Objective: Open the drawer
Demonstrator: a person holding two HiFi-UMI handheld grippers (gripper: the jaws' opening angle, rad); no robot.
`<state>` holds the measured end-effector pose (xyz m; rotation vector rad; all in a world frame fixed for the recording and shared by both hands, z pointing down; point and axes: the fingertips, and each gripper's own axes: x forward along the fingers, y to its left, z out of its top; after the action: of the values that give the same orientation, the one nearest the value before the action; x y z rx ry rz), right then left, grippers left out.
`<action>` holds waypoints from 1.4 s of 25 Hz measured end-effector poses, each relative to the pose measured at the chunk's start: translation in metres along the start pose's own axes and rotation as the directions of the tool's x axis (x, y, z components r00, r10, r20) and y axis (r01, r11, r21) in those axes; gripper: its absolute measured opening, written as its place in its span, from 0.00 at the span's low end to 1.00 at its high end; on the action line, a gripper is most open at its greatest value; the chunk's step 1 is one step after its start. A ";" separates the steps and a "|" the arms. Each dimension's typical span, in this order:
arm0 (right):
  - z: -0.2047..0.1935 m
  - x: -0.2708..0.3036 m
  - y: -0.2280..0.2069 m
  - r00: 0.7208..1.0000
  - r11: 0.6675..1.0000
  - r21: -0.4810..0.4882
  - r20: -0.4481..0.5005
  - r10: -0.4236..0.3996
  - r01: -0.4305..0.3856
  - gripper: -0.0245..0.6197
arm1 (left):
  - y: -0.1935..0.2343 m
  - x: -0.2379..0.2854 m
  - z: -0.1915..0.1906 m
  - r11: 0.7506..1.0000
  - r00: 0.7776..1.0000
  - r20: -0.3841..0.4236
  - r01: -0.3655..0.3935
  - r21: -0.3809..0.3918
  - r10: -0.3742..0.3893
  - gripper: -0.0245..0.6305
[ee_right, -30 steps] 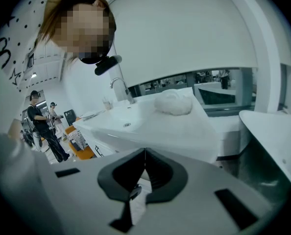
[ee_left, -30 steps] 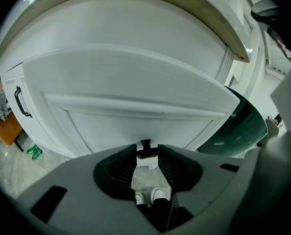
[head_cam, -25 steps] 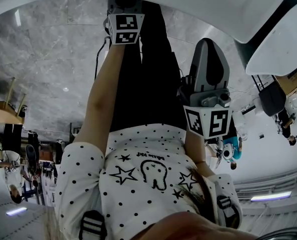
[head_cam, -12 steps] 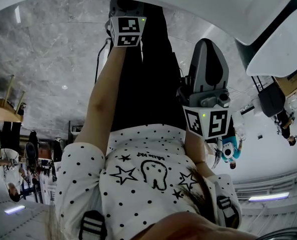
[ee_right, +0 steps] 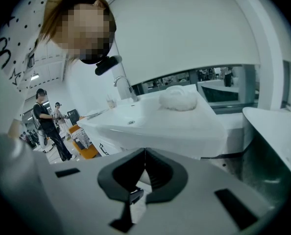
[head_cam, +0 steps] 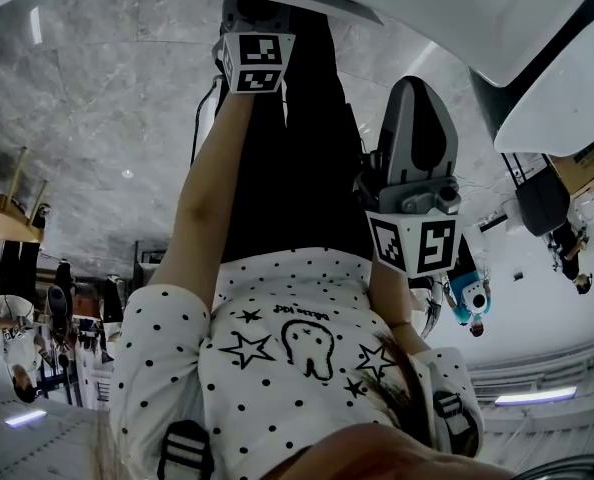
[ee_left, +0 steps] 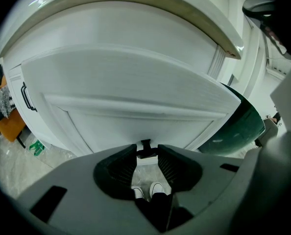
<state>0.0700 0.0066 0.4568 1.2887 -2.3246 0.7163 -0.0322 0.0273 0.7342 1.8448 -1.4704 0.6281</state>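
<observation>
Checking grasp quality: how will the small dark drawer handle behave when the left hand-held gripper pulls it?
The drawer handle looks thin and rigid, so it probably won't flex, yet its narrow bar might slip from the left hand-held gripper. The broad white drawer front seems solid, likely sliding straight rather than tipping.

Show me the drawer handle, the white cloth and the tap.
drawer handle [ee_left: 146,150]: left gripper view, on its dark bar.
white cloth [ee_right: 178,98]: right gripper view, middle of the heap.
tap [ee_right: 121,78]: right gripper view, on its curved spout.
</observation>
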 end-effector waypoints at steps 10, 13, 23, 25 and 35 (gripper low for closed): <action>-0.004 0.000 0.008 1.000 1.000 -0.009 -0.004 0.019 -0.019 0.06 | -0.002 -0.007 -0.006 1.000 1.000 0.006 0.002 -0.004 -0.002 0.25; -0.004 0.000 0.011 1.000 1.000 -0.013 -0.006 0.026 -0.026 0.06 | -0.002 -0.011 -0.011 1.000 1.000 0.004 0.005 -0.001 -0.005 0.25; -0.009 0.001 0.020 0.999 0.999 -0.026 -0.018 0.042 -0.042 0.06 | 0.000 -0.012 -0.016 1.000 1.000 0.015 0.008 -0.006 -0.008 0.25; -0.009 0.001 0.020 0.999 0.999 -0.025 -0.018 0.041 -0.041 0.06 | -0.001 -0.012 -0.017 1.000 1.000 0.014 0.011 -0.009 -0.011 0.25; -0.008 0.006 0.019 0.999 0.999 -0.020 -0.016 0.037 -0.038 0.06 | 0.000 -0.013 -0.016 1.000 1.000 0.017 0.016 -0.013 -0.016 0.25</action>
<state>0.0515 0.0159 0.4624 1.2295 -2.3431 0.7108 -0.0345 0.0474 0.7354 1.8546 -1.4656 0.5953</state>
